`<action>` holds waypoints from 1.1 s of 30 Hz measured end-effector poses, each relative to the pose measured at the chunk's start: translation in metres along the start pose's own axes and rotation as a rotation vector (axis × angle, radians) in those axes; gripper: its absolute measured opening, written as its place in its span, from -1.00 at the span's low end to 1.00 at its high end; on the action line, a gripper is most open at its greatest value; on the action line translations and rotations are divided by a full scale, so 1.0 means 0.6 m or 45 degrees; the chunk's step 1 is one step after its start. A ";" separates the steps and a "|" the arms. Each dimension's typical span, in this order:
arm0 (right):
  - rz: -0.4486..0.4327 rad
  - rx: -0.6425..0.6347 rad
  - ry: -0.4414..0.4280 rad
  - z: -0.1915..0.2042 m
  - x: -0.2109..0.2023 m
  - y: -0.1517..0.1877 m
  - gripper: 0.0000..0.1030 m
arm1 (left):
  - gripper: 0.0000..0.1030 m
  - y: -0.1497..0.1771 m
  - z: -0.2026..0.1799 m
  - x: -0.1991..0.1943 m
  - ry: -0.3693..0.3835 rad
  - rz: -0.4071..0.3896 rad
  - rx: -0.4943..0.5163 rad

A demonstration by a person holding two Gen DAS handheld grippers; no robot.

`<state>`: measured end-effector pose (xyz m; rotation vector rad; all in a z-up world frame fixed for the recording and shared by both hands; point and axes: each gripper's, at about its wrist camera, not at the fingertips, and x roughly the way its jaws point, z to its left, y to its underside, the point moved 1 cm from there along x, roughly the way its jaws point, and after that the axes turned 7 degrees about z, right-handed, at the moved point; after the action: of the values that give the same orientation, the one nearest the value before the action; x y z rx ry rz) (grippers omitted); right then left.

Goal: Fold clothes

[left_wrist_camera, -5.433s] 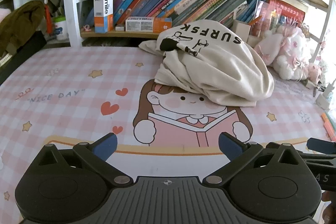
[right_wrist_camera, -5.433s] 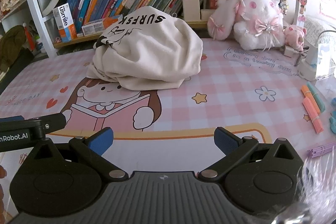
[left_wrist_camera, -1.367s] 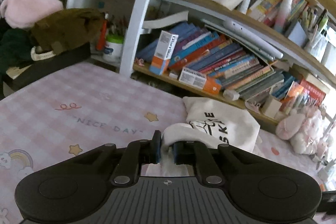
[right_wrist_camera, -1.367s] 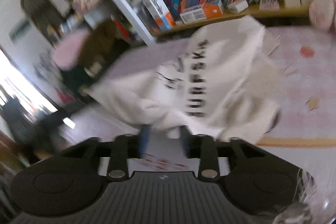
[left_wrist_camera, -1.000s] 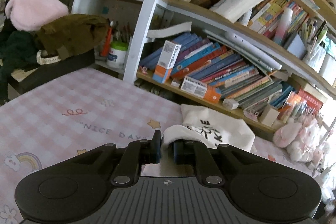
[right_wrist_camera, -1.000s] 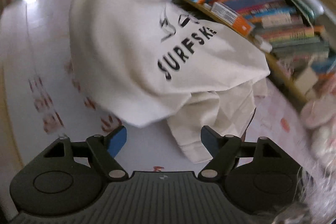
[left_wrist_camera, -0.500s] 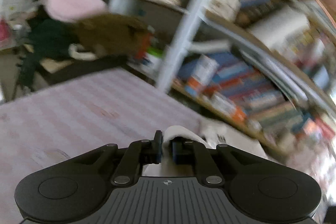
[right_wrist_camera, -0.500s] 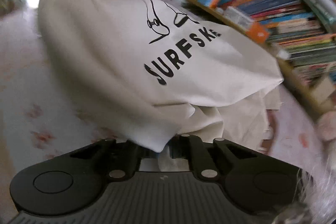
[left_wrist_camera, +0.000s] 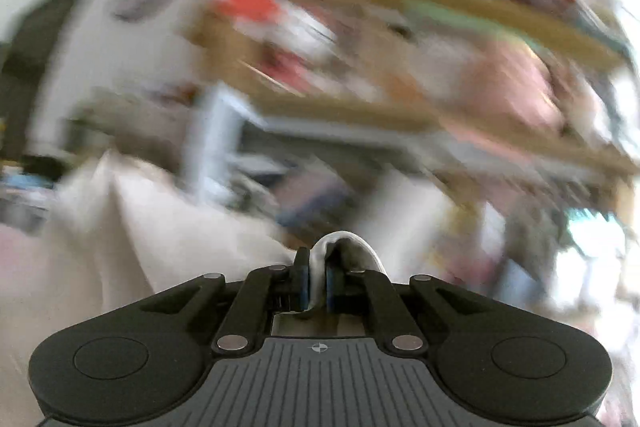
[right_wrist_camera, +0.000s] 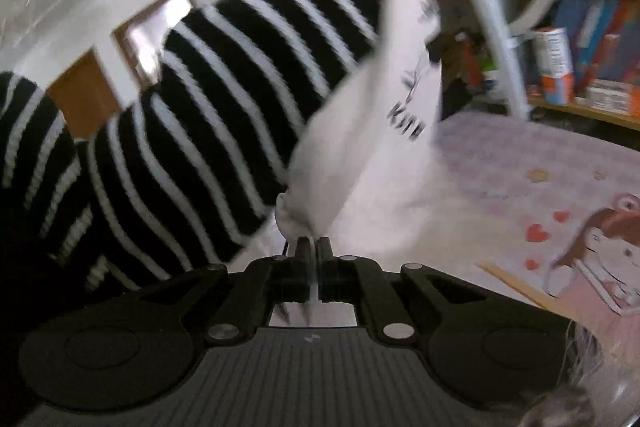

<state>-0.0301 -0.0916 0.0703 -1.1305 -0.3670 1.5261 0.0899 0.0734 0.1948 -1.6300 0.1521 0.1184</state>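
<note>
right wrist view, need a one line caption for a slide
Right gripper, jaws shut on a cream printed shirt lifted over the pink checked mat, striped sleeve behind.

Bright daylight, heavy motion blur

Cream shirt (right_wrist_camera: 384, 131) with black lettering; black-and-white striped sleeve (right_wrist_camera: 224, 99)

Cream shirt (right_wrist_camera: 384, 131) with black lettering hangs stretched in the air, lifted above the pink worktop (right_wrist_camera: 520, 163).
</note>
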 end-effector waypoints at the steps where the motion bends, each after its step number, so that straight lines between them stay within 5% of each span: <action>1: -0.010 0.052 0.027 -0.013 -0.011 0.010 -0.93 | -0.88 0.025 -0.029 0.034 0.048 0.108 0.036; 3: -0.016 0.160 0.097 -0.041 -0.032 0.035 -0.93 | -0.74 0.076 -0.086 0.102 0.144 0.323 0.107; 5: 0.003 0.267 0.180 -0.068 -0.051 0.067 -0.93 | -0.64 0.160 -0.137 0.175 0.205 0.661 0.219; 7: 0.035 0.371 0.259 -0.094 -0.067 0.099 -0.93 | -0.64 0.262 -0.175 0.221 0.181 1.000 0.344; 8: 0.052 0.424 0.298 -0.107 -0.075 0.115 -0.93 | -0.64 0.303 -0.187 0.223 0.166 1.093 0.392; 10: 0.086 0.519 0.362 -0.129 -0.088 0.145 -0.93 | -0.52 0.344 -0.195 0.193 0.208 1.097 0.421; 12: 0.116 0.572 0.378 -0.140 -0.092 0.165 -0.93 | -0.08 0.362 -0.193 0.152 0.275 1.058 0.410; 15: 0.174 0.575 0.402 -0.139 -0.086 0.180 -0.93 | 0.37 0.356 -0.169 0.089 0.304 0.926 0.387; 17: 0.220 0.556 0.408 -0.142 -0.068 0.177 -0.93 | 0.48 0.354 -0.145 0.045 0.289 0.824 0.382; 22: 0.358 0.499 0.438 -0.129 -0.039 0.179 -0.93 | 0.49 0.353 -0.062 -0.024 0.139 0.735 0.364; 33: 0.649 0.364 0.384 -0.103 -0.001 0.163 -0.94 | 0.49 0.387 0.137 -0.042 -0.252 0.848 0.155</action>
<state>-0.0378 -0.1436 -0.0326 -1.2546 0.3626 1.7375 0.0267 0.1417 -0.0350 -1.3825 0.5354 0.7614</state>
